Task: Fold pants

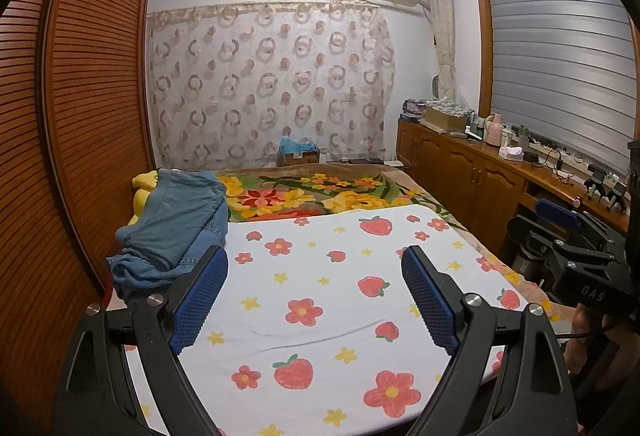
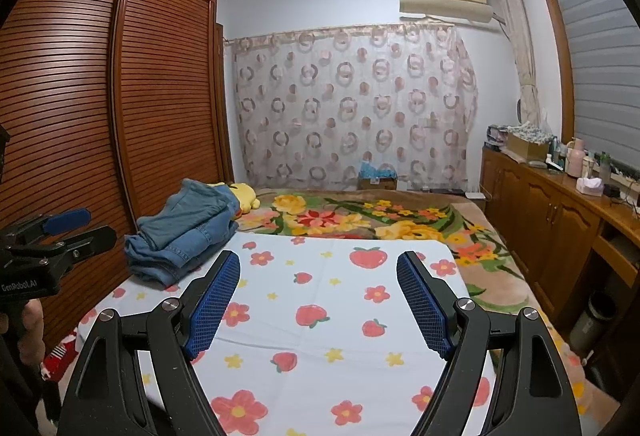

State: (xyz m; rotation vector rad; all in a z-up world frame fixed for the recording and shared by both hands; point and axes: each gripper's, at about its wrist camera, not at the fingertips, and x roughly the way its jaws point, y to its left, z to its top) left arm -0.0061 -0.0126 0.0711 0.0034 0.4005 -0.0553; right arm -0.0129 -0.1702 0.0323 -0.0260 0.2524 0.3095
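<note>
A pile of blue denim pants [image 1: 172, 232] lies at the far left of the bed, partly on the white strawberry-print sheet [image 1: 320, 300]; it also shows in the right wrist view [image 2: 184, 232]. My left gripper [image 1: 314, 260] is open and empty, held above the sheet just right of the pile. My right gripper [image 2: 318, 264] is open and empty above the sheet [image 2: 340, 316], to the right of the pile. Each gripper shows at the edge of the other's view: the right one [image 1: 560, 236], the left one [image 2: 60, 232].
A yellow plush toy [image 2: 244, 196] lies behind the pants. A floral blanket [image 1: 320, 196] covers the far bed. A slatted wooden wardrobe [image 1: 80, 116] stands along the left. Wooden cabinets [image 2: 540, 204] with clutter on top run along the right under the window.
</note>
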